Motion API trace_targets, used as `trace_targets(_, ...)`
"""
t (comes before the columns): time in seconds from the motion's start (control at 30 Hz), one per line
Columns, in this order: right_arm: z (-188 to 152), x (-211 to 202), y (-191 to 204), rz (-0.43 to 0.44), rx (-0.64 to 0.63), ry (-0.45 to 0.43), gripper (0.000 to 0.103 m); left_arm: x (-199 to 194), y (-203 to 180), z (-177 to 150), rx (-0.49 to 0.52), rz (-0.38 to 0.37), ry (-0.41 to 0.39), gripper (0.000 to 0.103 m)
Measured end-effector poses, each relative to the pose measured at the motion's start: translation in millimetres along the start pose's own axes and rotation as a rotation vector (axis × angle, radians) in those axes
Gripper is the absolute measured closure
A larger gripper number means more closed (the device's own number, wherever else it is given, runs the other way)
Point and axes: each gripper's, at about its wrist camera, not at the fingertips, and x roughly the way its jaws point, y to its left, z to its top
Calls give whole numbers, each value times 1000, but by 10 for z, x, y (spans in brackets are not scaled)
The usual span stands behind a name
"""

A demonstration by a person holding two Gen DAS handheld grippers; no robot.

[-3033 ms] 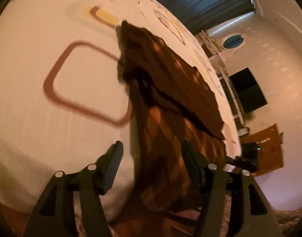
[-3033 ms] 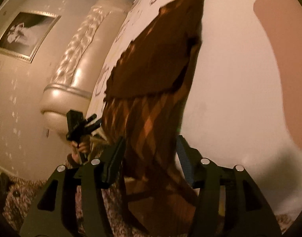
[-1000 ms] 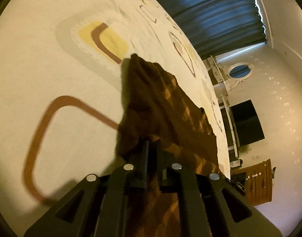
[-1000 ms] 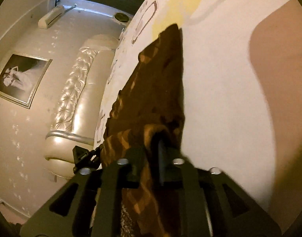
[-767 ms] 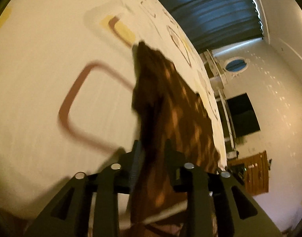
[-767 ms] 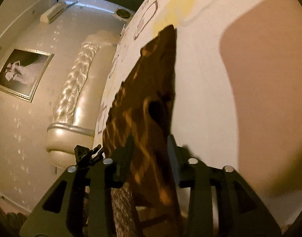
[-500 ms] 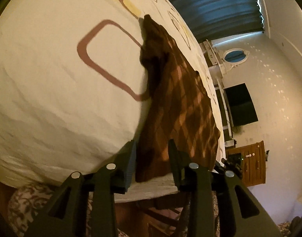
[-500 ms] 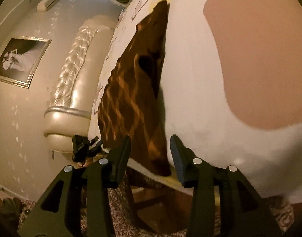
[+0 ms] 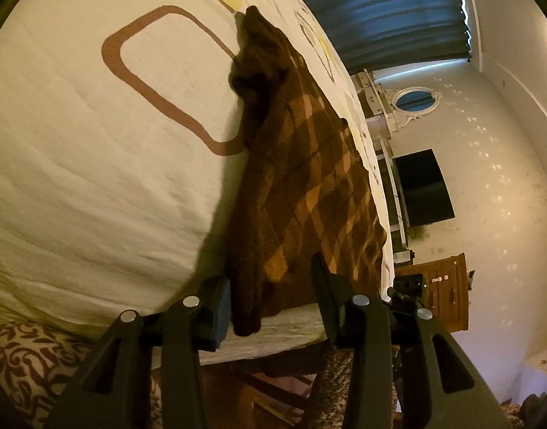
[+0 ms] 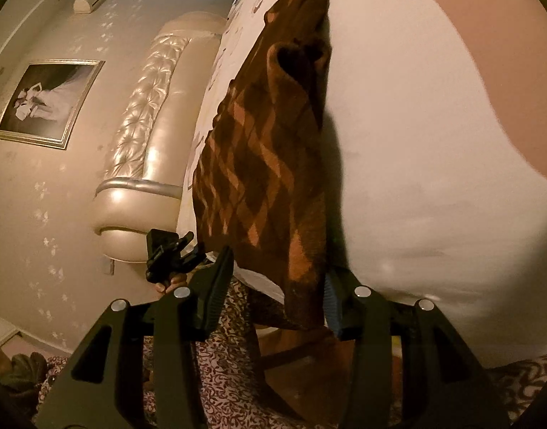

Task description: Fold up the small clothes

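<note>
The left gripper (image 9: 269, 296) had its dark jaws parted and opening, with the near corner of the brown diamond-patterned knitted garment (image 9: 309, 186) between them; the left pad lay just beside the cloth's dark edge, and whether it touched could not be told. The right gripper (image 10: 277, 282) was likewise parted and opening, the garment's other near corner hanging between its jaws beside the blue-ribbed right pad, not pinched.

The garment lay flat on the white bedsheet printed with brown rounded squares (image 9: 94, 164), running from the near edge of the bed toward twelve o'clock, its hem drooping slightly over the edge. At its far end, a bunched dark fold was hard to make out. The gripper bodies cut off the floor at six o'clock; only patches of brown-and-cream patterned carpet (image 9: 26, 361) showed.

In the right wrist view, the other gripper appeared small at eight o'clock with fingertips of a hand (image 10: 171, 282) on it. Beyond stood a tufted cream headboard (image 10: 144, 136) at ten o'clock and a framed black-and-white picture (image 10: 46, 100) at nine. In the left wrist view, blue curtains (image 9: 380, 10) hung at one o'clock, a dark wall screen (image 9: 423, 186) at three, and a wooden cabinet (image 9: 441, 293) at four.
</note>
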Motion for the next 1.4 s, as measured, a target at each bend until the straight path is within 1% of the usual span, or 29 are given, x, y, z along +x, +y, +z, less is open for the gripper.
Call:
trace_targets(0.07, -15, 29, 1, 6, -2, 7, 58, 0, -23, -3, 11, 21, 4, 71)
trace_targets(0.1, -20, 47, 6, 2, -8, 11, 58, 6, -29, 1, 14, 33, 7, 73)
trace_targets(0.13, -21, 54, 17, -2, -14, 14, 60, 12, -33, -3, 19, 53, 8, 78)
trace_targets(0.17, -22, 56, 38, -12, -25, 12, 68, 21, -45, -4, 18, 65, 9, 86)
trace_targets(0.2, -25, 56, 50, -25, -36, 10, 81, 49, -58, -2, 14, 73, 11, 90)
trace_targets(0.23, -26, 67, 63, -42, -45, 11, 88, 64, -49, -6, 7, 78, 15, 97)
trace_targets(0.27, -28, 75, 72, -55, -52, 8, 97, 70, -32, -4, -4, 76, 19, 98)
trace_targets(0.37, -50, 70, 128, -82, -75, -7, 98, 51, -30, -2, -7, 52, 21, 99)
trace_targets(0.5, -92, 33, 294, -68, -98, -32, 98, -48, -126, -27, 28, -15, 11, 99)
trace_targets(0.53, -108, 3, 343, -53, -102, -39, 98, -86, -154, -35, 34, -41, 0, 99)
trace_targets(0.63, -144, -78, 467, -6, -107, -59, 98, -278, -238, -47, 17, -154, -51, 99)
trace_targets(0.73, -150, -220, 630, 68, -115, -86, 99, -513, -379, -11, -12, -260, -128, 99)
trace_targets(0.8, -110, -338, 764, 131, -115, -122, 99, -619, -470, 41, -34, -309, -170, 99)
trace_targets(0.87, -49, -425, 876, 186, -115, -153, 98, -737, -587, 142, -67, -351, -231, 99)
trace_targets(0.9, -11, -465, 930, 211, -119, -167, 99, -768, -633, 194, -80, -360, -250, 99)
trace_targets(0.97, 117, -521, 1084, 256, -131, -200, 99, -821, -730, 355, -109, -359, -301, 99)
trace_targets(1.0, 208, -535, 1153, 281, -134, -217, 98, -815, -770, 433, -117, -355, -314, 99)
trace_targets(1.07, 350, -536, 1224, 306, -139, -237, 98, -774, -830, 641, -134, -349, -343, 99)
trace_targets(1.13, 549, -522, 1301, 314, -149, -261, 98, -673, -870, 854, -166, -364, -361, 99)
trace_targets(1.17, 633, -510, 1319, 322, -149, -269, 98, -621, -891, 941, -174, -356, -368, 99)
trace_targets(1.23, 819, -473, 1336, 313, -147, -295, 98, -531, -908, 1126, -183, -342, -376, 99)
trace_targets(1.3, 997, -428, 1297, 318, -124, -309, 98, -416, -913, 1313, -198, -311, -384, 99)
trace_targets(1.37, 1235, -354, 1222, 285, -98, -333, 98, -267, -910, 1483, -207, -272, -391, 99)
trace_targets(1.4, 1294, -327, 1184, 282, -85, -335, 98, -207, -902, 1553, -214, -257, -394, 99)
